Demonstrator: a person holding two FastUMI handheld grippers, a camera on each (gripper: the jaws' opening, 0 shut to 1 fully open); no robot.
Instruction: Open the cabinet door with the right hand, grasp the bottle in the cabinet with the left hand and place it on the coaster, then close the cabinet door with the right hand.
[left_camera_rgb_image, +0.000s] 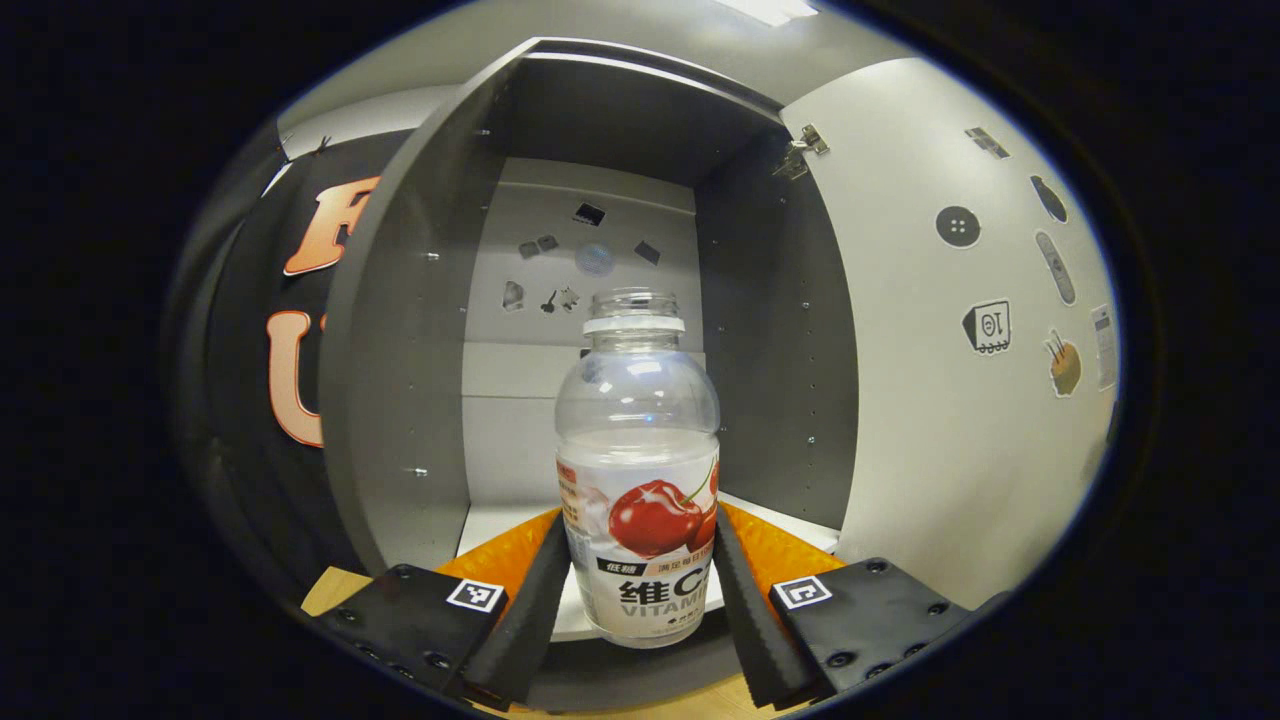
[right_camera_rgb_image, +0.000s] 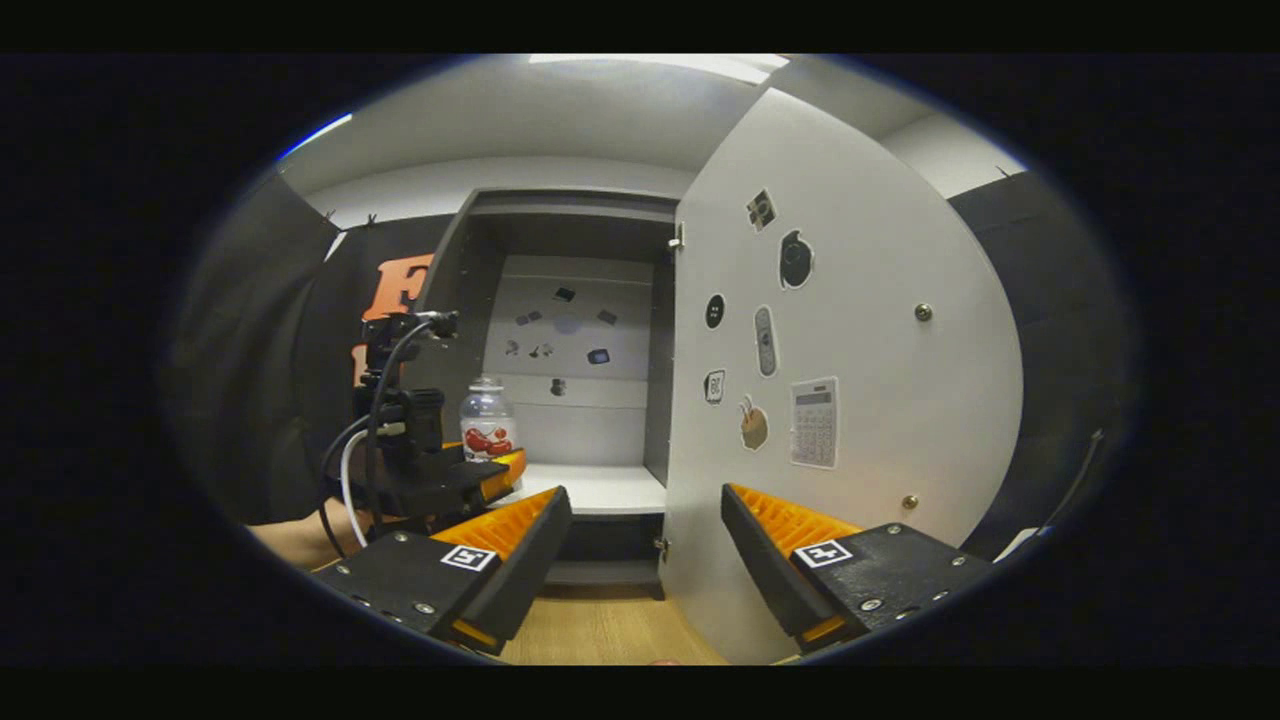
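**Bottle in the grip, ready to come out**

The cabinet door (right_camera_rgb_image: 850, 400) is swung wide open, so the first step looks done; the step in hand is the grab. In the left gripper view the bottle (left_camera_rgb_image: 640, 470) stands between the two fingers of the left gripper (left_camera_rgb_image: 640, 590); the fingers sit right up against its sides and seem to squeeze it, low down on the label. The bottle is upright at the front edge of the cabinet shelf (left_camera_rgb_image: 500, 520); it is clear, it has no cap on, and I cannot tell if its bottom rests on the shelf or is lifted a bit.

In the right gripper view the right gripper (right_camera_rgb_image: 645, 540) has its fingers wide apart with nothing between them; it hangs in front of the cabinet, near the door's lower edge. The left gripper (right_camera_rgb_image: 440, 470) shows farther off there, with the bottle (right_camera_rgb_image: 487, 425) in it.

Next, I think the bottle must be pulled straight out and kept upright, since the top is open; then it goes on the coaster.

The label has red cherries and the letters "VITAM"; the rest is hidden by a finger. The door has stickers on it, too small to read.
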